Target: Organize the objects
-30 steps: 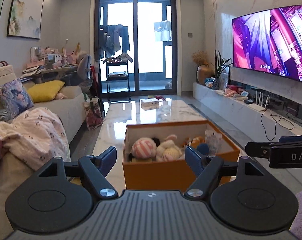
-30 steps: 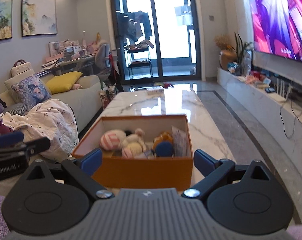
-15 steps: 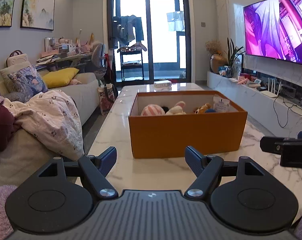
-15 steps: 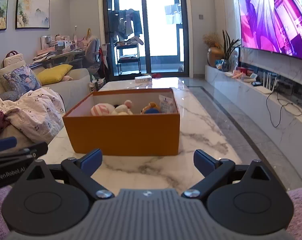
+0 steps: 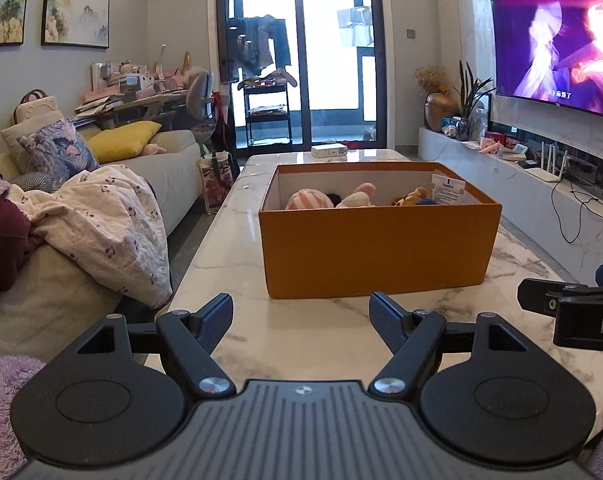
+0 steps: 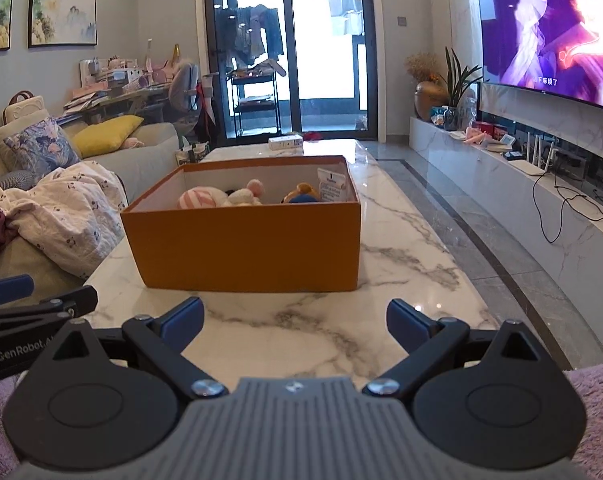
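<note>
An open orange box [image 5: 375,250] stands on the marble coffee table [image 5: 301,336]; it also shows in the right wrist view [image 6: 245,252]. Inside lie a pink striped plush [image 5: 307,200], a cream plush [image 5: 357,197], a yellow and blue toy [image 5: 415,198] and a white tagged packet [image 5: 447,190]. My left gripper [image 5: 301,316] is open and empty over the table's near end, short of the box. My right gripper [image 6: 295,320] is open and empty, also short of the box. Each gripper shows at the edge of the other's view.
A sofa [image 5: 101,208] with a crumpled white blanket [image 5: 113,224] and cushions runs along the left. A TV [image 5: 561,40] and a low marble shelf [image 5: 521,184] line the right wall. A small white box [image 5: 328,151] lies at the table's far end.
Both grippers have drawn back and lowered from above the box to the table's near end. The box now stands farther ahead. Both stay open.
</note>
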Motion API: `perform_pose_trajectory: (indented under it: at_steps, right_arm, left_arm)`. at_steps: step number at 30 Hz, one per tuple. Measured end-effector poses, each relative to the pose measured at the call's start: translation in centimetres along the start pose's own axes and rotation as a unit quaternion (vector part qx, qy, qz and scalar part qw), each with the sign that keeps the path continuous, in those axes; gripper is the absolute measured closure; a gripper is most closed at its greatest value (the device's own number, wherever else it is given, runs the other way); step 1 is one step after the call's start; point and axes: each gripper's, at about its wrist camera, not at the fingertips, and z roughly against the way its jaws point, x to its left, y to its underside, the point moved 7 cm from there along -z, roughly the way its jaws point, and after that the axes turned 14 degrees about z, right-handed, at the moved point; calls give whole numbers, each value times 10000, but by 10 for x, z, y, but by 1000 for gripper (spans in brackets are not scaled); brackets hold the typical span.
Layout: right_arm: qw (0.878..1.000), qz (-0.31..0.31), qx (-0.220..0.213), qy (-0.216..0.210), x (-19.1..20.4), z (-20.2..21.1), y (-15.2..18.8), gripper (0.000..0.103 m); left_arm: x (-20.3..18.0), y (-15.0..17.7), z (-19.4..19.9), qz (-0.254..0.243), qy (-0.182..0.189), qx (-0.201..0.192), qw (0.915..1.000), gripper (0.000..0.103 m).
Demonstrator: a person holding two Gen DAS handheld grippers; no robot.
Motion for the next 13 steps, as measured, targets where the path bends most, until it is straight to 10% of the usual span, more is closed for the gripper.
perform_pose_trajectory:
  at_steps: [13]
  right_arm:
    - [9999,51,147,-51,3,-13,3,5]
  left_arm:
    - [3,2,-7,46,6,127,9999,15]
